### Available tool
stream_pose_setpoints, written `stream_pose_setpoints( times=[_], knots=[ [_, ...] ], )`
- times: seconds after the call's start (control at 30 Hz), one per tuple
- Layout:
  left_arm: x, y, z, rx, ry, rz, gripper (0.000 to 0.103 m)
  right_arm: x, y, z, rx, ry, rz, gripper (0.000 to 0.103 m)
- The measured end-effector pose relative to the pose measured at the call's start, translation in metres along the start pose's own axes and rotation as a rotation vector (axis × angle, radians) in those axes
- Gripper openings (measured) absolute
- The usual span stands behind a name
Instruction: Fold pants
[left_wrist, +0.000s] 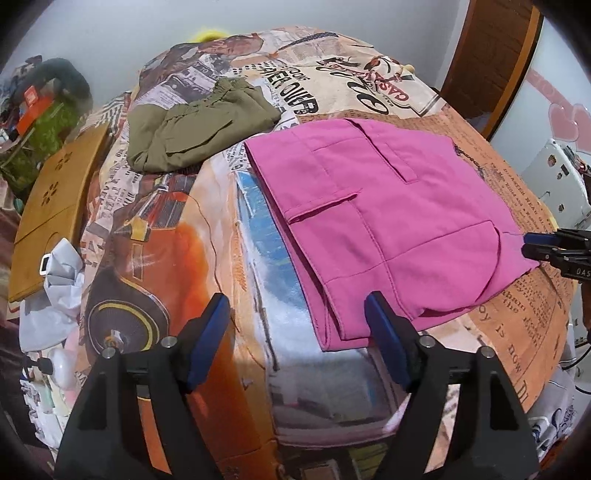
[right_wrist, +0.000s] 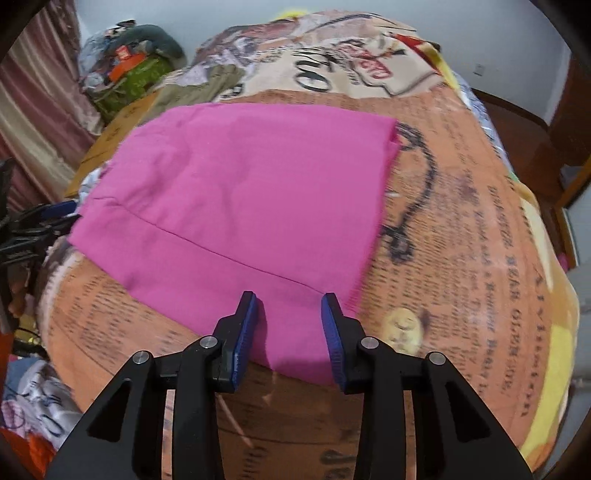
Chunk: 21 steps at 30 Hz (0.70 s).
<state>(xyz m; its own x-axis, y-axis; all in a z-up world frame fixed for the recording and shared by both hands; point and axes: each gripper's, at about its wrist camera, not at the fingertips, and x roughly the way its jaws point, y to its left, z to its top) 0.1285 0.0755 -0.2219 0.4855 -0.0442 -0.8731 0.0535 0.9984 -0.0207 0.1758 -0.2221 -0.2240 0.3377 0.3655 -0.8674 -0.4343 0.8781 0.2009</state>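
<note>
Pink pants (left_wrist: 384, 221) lie folded flat on a printed bedspread (left_wrist: 207, 229), pockets and belt loop facing up. My left gripper (left_wrist: 295, 317) is open, its right finger over the pants' near corner, its left finger over bare bedspread. My right gripper (right_wrist: 290, 314) is open and empty, its fingers over the near edge of the pants (right_wrist: 243, 192). The right gripper also shows at the right edge of the left wrist view (left_wrist: 535, 245), beside the pants' right corner.
Folded olive-green pants (left_wrist: 199, 129) lie further back on the bed. A wooden lap tray (left_wrist: 51, 206) and a white bag (left_wrist: 59, 280) sit at the left edge. Clutter piles up in the far left corner (right_wrist: 129, 66). A wooden door (left_wrist: 487, 55) stands at the right.
</note>
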Motion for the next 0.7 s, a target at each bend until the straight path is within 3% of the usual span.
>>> stream_pose_setpoints(
  times=[0.13, 0.47, 0.6, 0.7],
  knots=[
    [0.0, 0.0, -0.001, 0.002, -0.002, 0.003, 0.08, 0.002, -0.017, -0.004, 0.059, 0.007, 0.0, 0.041],
    [0.0, 0.002, -0.003, 0.017, 0.002, 0.021, 0.083, 0.007, -0.015, -0.004, 0.003, 0.021, -0.082, 0.041],
    [-0.005, 0.006, 0.005, 0.002, -0.003, 0.023, 0.081, 0.002, -0.027, -0.002, 0.059, 0.034, -0.041, 0.041],
    [-0.017, 0.009, 0.02, 0.001, -0.055, 0.068, 0.081, -0.007, -0.025, 0.009, 0.054, 0.003, -0.051, 0.041]
  ],
)
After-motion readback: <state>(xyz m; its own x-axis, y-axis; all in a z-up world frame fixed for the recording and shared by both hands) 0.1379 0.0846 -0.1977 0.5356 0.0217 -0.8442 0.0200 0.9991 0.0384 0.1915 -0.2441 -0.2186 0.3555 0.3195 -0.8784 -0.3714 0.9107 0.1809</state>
